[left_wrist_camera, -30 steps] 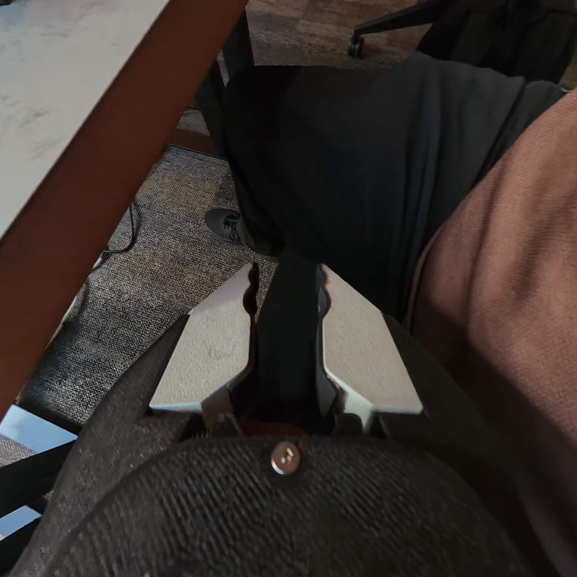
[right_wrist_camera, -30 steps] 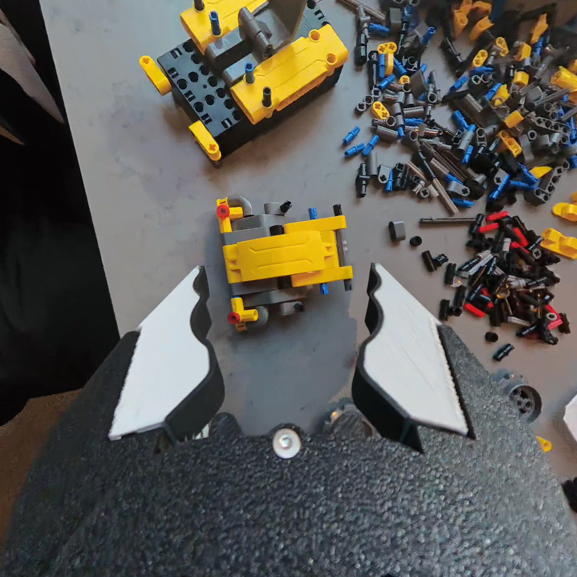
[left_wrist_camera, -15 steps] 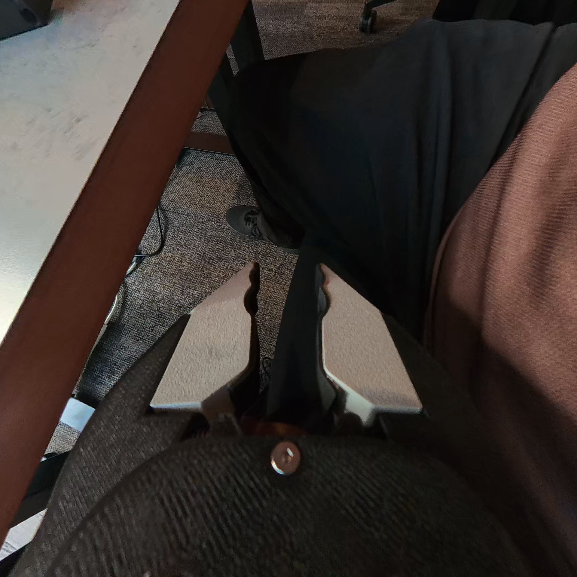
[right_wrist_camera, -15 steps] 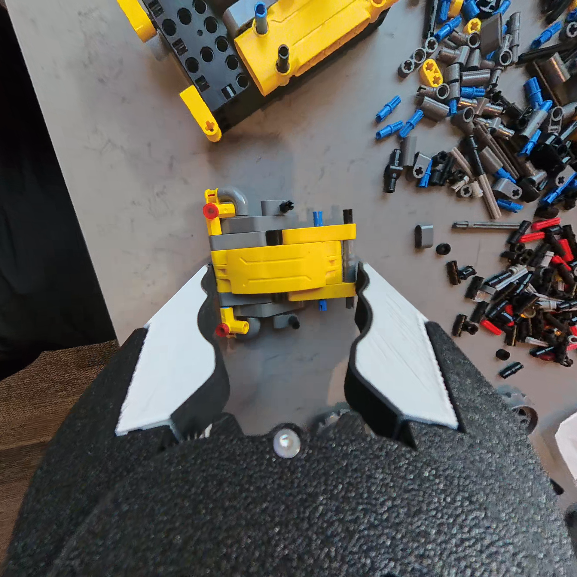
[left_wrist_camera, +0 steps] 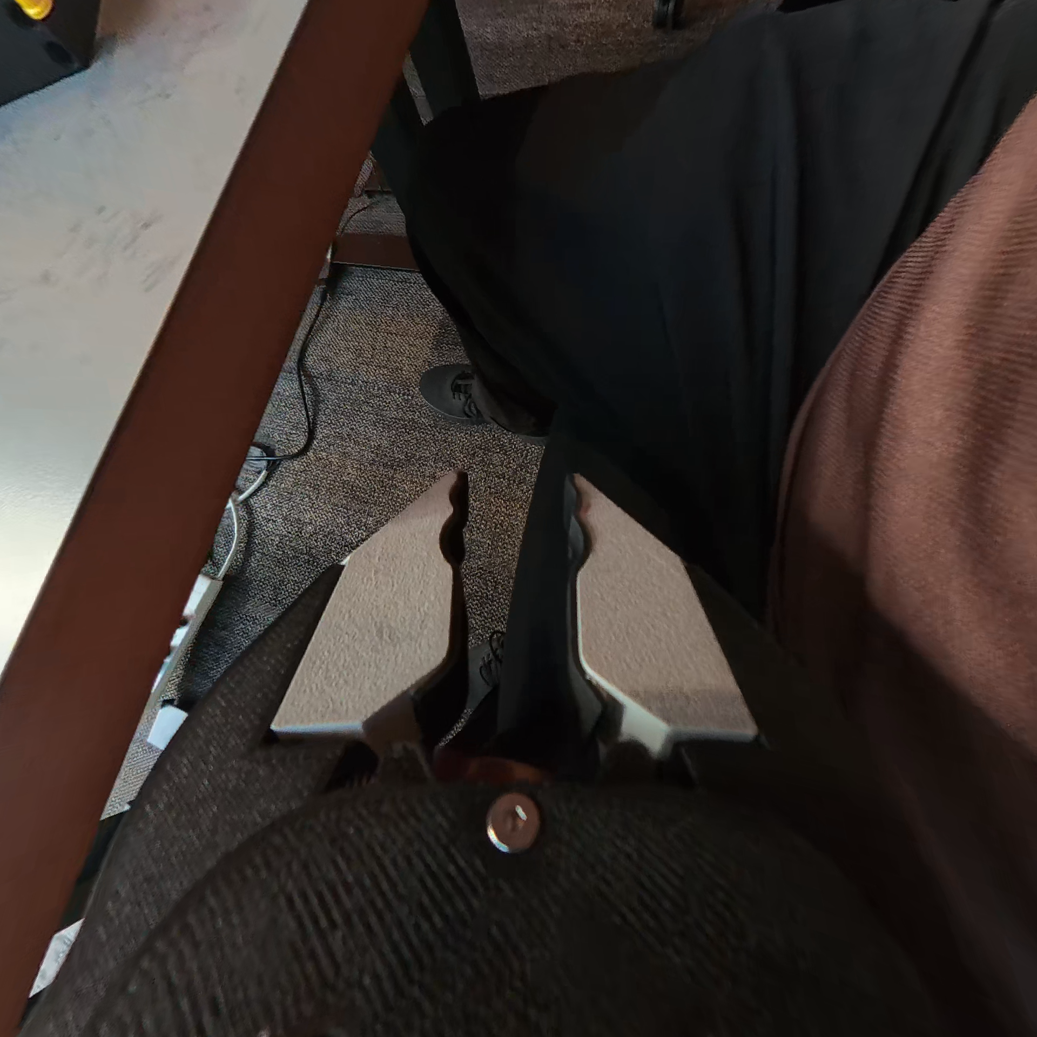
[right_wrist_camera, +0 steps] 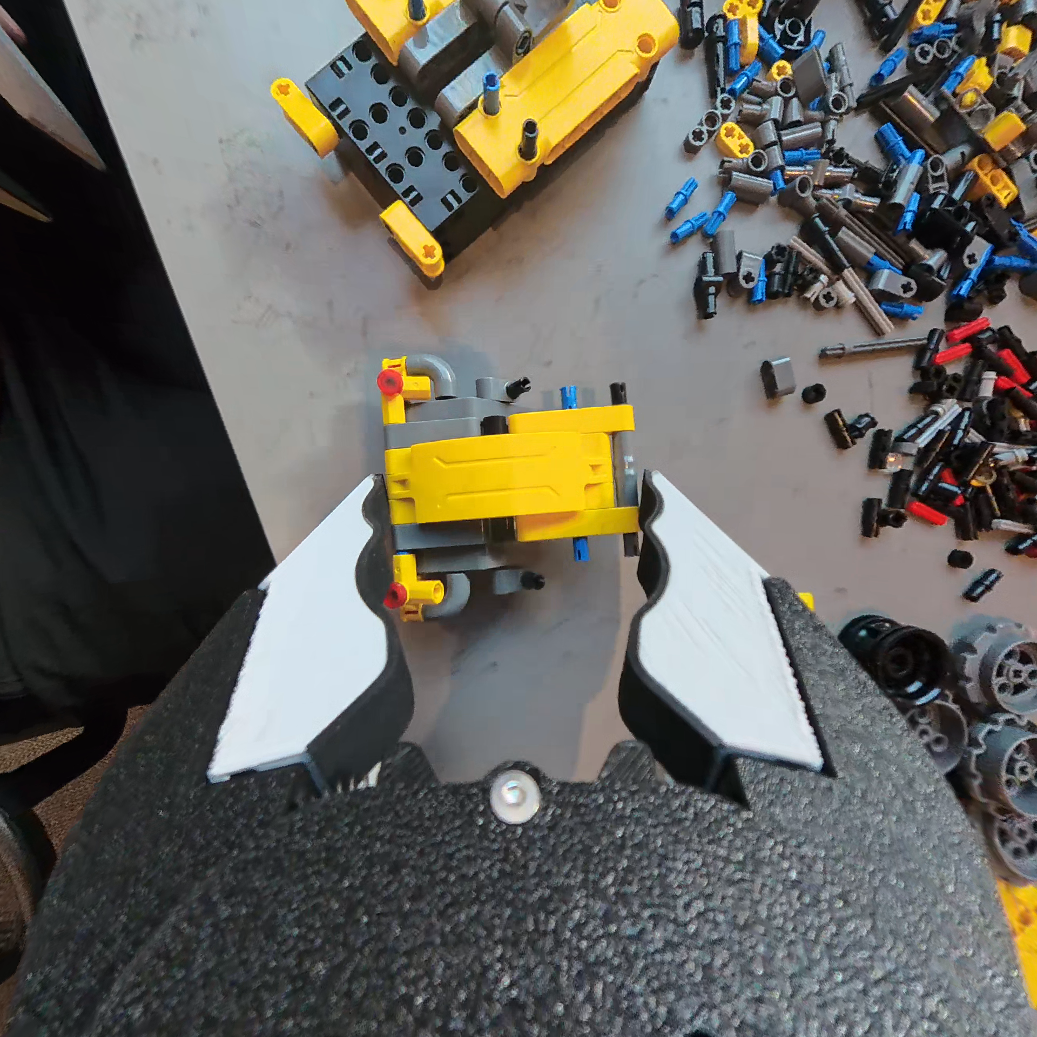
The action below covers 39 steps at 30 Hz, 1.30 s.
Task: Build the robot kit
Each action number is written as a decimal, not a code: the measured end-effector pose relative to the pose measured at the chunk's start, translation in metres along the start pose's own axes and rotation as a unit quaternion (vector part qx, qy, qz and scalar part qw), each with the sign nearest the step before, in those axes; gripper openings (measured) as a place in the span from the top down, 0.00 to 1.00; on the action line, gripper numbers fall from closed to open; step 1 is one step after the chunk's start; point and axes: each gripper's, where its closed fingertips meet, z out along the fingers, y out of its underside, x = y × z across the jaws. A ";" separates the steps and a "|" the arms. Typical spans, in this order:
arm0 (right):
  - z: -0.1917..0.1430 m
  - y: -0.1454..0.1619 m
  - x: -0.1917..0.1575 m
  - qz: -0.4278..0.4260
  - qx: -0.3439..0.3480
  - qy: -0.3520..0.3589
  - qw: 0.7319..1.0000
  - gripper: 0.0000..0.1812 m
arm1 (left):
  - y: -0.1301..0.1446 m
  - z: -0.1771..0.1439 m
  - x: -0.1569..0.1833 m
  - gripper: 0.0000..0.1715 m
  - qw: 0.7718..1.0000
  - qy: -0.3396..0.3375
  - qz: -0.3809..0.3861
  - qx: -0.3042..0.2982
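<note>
Now right claw point(right_wrist_camera: 512, 499) grips yellow brick assembly point(right_wrist_camera: 505, 477); left claw point(left_wrist_camera: 519, 538) empty.

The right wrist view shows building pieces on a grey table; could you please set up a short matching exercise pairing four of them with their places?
Things:
1. small yellow and grey assembly
2. large black and yellow assembly
3. pile of loose pins and connectors
4. wheels

Places:
a. top right of the table
b. lower right edge, beside the gripper
c. between the right gripper's fingertips
d. top centre

Pairs: 1-c, 2-d, 3-a, 4-b
</note>
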 end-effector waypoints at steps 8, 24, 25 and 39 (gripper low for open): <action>0.006 0.009 -0.010 -0.003 0.001 -0.009 1.000 0.52 | 0.006 0.007 0.006 0.82 0.999 -0.003 0.029 -0.020; 0.004 -0.004 -0.009 -0.042 -0.011 -0.003 0.999 0.52 | 0.013 0.015 0.006 0.82 0.999 -0.006 0.032 -0.040; 0.000 -0.008 -0.007 -0.052 -0.007 0.011 0.999 0.52 | 0.012 0.014 0.007 0.82 0.999 -0.006 0.032 -0.039; -0.040 -0.086 -0.002 -0.139 0.051 0.087 0.985 0.52 | 0.010 0.008 0.003 0.82 0.999 -0.009 0.034 -0.030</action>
